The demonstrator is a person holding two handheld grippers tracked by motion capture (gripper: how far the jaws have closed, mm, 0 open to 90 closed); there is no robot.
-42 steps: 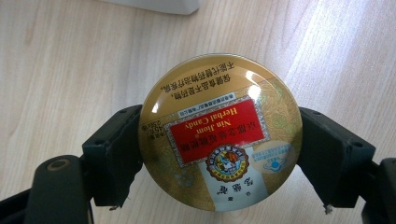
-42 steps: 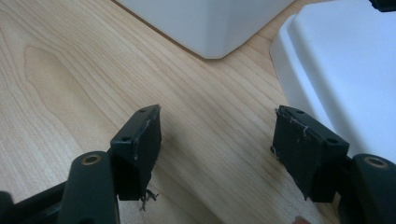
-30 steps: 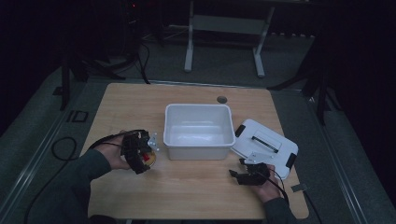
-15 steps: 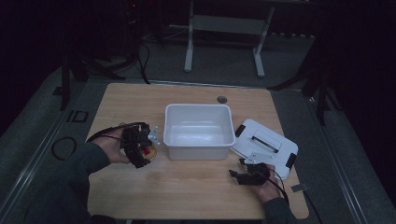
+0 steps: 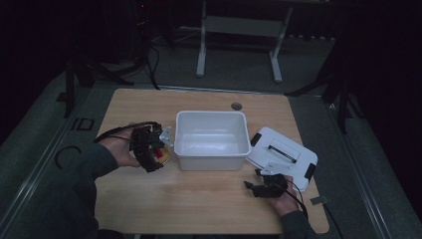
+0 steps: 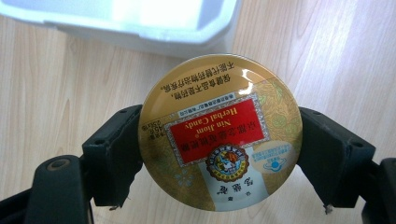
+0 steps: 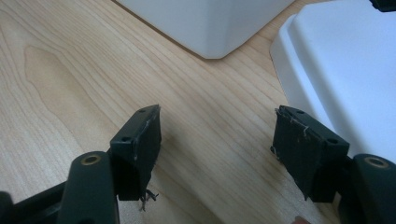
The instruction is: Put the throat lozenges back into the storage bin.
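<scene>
Pale wood is making up the table (image 5: 199, 209), which is standing on grey flooring in a dark room with a metal stand behind the far edge. A white tub (image 5: 211, 139) is sitting at the table's middle, and its white lid (image 5: 281, 157) is lying flat toward the right edge, just beside it. The near half of the table is lying bare between the two hands. The left gripper (image 5: 161, 152) is hanging above the wood just left of the tub, its jaws pinching a round gold tin (image 6: 219, 137) by its rim. The right gripper (image 7: 217, 140) is resting low near the lid's near edge, jaws spread with nothing between them
</scene>
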